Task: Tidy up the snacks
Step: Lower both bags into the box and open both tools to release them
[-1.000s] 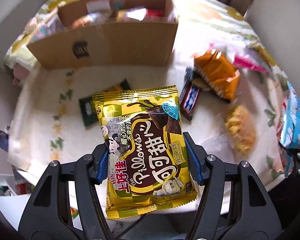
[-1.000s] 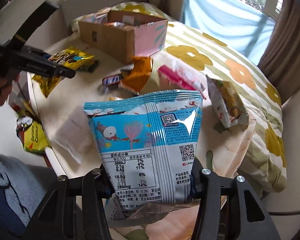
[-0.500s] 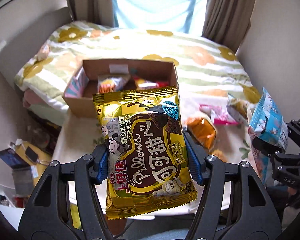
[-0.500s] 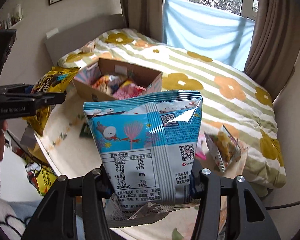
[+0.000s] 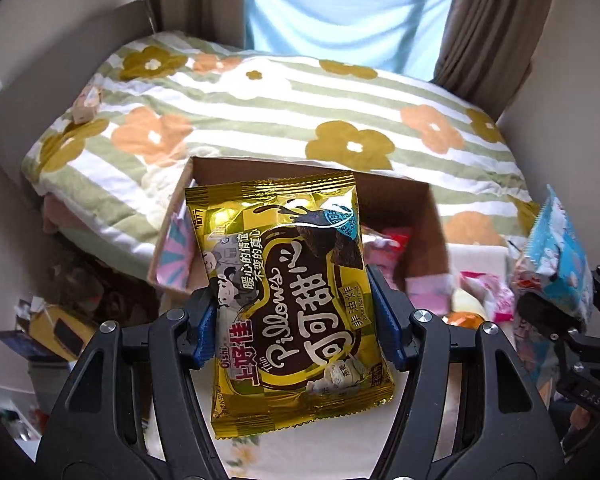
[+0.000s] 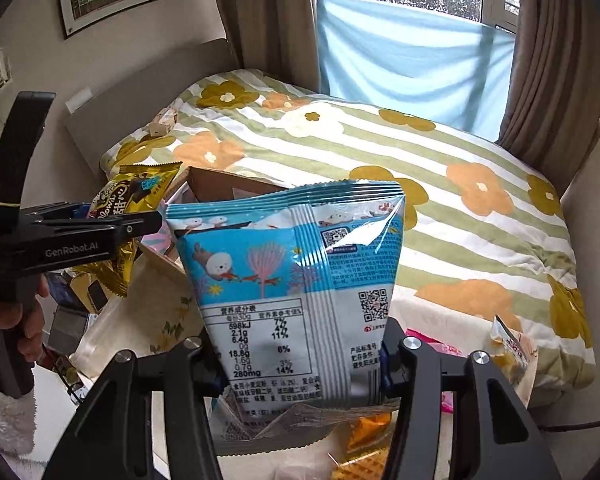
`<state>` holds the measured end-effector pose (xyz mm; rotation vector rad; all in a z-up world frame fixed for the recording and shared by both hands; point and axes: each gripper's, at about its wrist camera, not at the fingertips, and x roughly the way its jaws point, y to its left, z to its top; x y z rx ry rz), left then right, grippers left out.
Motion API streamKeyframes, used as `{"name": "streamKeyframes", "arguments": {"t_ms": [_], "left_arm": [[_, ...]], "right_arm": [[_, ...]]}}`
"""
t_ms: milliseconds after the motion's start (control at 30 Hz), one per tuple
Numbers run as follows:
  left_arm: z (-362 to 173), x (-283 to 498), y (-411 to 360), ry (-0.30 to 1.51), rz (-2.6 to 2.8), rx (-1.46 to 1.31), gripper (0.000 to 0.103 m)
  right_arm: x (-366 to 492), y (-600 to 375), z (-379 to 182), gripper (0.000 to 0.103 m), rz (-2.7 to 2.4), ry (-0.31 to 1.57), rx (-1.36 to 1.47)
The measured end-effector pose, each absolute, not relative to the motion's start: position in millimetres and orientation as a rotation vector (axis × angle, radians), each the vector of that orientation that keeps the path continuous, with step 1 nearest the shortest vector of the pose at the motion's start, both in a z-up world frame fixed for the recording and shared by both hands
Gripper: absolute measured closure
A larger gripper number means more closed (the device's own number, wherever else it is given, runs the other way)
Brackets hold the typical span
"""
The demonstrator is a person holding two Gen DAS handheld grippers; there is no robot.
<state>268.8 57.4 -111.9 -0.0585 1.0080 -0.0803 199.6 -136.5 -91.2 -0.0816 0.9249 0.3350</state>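
Note:
My left gripper (image 5: pixel 296 320) is shut on a gold and brown cocoa snack bag (image 5: pixel 288 280), holding it upright above the near side of an open cardboard box (image 5: pixel 432 216) with packets inside. In the right wrist view my right gripper (image 6: pixel 300 360) is shut on a blue and white snack bag (image 6: pixel 300 280) by its lower sides. That blue bag (image 5: pixel 556 256) also shows at the right edge of the left wrist view. The gold bag (image 6: pixel 132 208) and the left gripper's black body (image 6: pixel 60 236) hang at the left, in front of the box (image 6: pixel 220 188).
A bed with a green-striped flower quilt (image 5: pixel 300 108) lies behind the box. Loose snack packets (image 5: pixel 484 292) lie on the table right of the box, and waffle and pink packets (image 6: pixel 364 440) below the blue bag. A hand (image 6: pixel 24 320) grips the left handle.
Both grippers rose and moved toward the box with their bags. The table and loose snacks slid down out of view, and the box now lies just under the gold bag.

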Motion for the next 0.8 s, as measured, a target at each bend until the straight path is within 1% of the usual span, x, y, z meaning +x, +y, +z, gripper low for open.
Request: {"name": "streamKeyframes", "arguments": {"t_ms": [167, 233, 300, 333, 567, 800], "left_arm": [[-143, 315, 77, 1.055, -0.085, -0.024, 0.042], [-153, 326, 81, 1.056, -0.073, 0.023, 0.034], [-160, 333, 86, 1.056, -0.056, 0.056, 0.002], [-162, 334, 89, 1.046, -0.049, 0.062, 0.000], [-176, 321, 105, 1.070, -0.084, 0.027, 0.000], [-179, 301, 96, 1.071, -0.127, 0.063, 0.000]], "right_arm": [[236, -114, -105, 0.054, 0.306, 0.966, -0.055], [246, -108, -111, 0.054, 0.296, 0.981, -0.042], [255, -104, -117, 0.054, 0.284, 0.997, -0.027], [259, -103, -119, 0.054, 0.278, 1.005, -0.019], [274, -97, -137, 0.054, 0.266, 1.065, 0.037], [294, -79, -153, 0.054, 0.285, 1.119, 0.098]]}}
